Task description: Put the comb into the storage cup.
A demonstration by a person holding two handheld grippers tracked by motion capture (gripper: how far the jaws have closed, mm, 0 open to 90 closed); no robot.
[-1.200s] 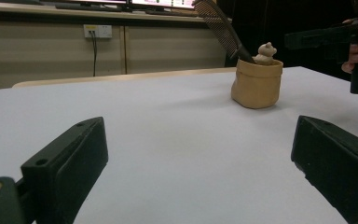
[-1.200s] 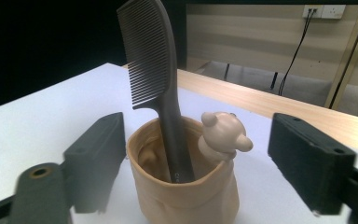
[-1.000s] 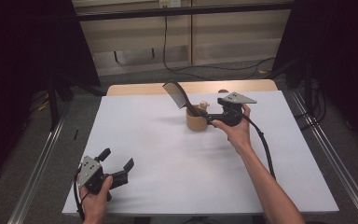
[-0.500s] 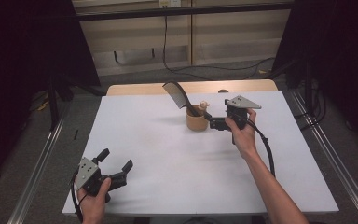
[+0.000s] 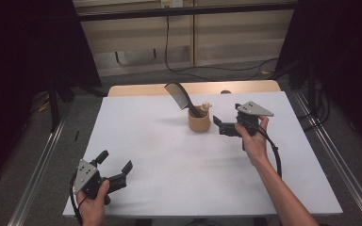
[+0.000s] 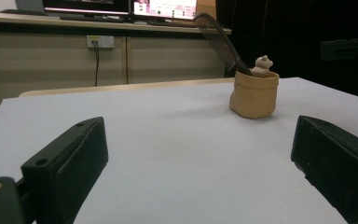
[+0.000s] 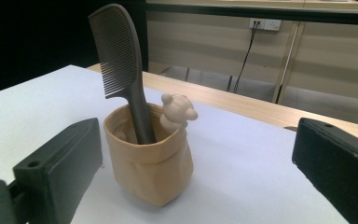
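Stands upright near the far middle of the white table (image 5: 169,165): a small tan cup (image 5: 199,123), shaped like a crumpled paper bag. Holds a dark comb (image 5: 179,95), handle down, toothed end leaning out over the rim, and carries a little bear figure (image 5: 206,106) at the lip.

Looks light and stiff, probably moulded rather than soft, so likely to tip or slide if nudged off-centre. Best taken across the body below the folded rim, clear of the bear and the comb. Comb itself: thin, rigid, loose in the cup; easiest pinched on the bare neck just above the rim.

Right gripper (image 5: 219,127) just beside the cup, jaws spread wide, holding nothing. Left gripper (image 5: 115,165) well apart at the near corner, likewise spread and empty.
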